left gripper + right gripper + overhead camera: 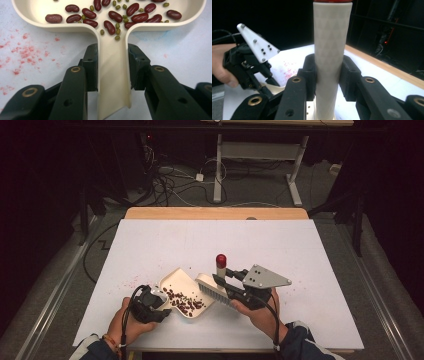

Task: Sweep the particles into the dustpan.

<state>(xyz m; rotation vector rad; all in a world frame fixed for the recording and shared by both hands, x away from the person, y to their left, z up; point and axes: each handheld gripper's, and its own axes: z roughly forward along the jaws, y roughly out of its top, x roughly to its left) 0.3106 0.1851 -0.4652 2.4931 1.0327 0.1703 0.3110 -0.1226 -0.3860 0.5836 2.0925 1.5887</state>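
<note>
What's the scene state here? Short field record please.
work: sweeping beans into a dustpan
left gripper: shut on the dustpan handle
right gripper: shut on the brush handle
brush: bristle head at the dustpan's right edge, red-capped handle up
dustpan: cream, flat on the table
contents: red beans and small green beans
table: white cover, reddish stains left of the pan

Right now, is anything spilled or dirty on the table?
Yes. Reddish specks stain the white table cover left of the dustpan, as the left gripper view shows. The kidney beans and small green beans all lie inside the pan; none lie outside it there.
</note>
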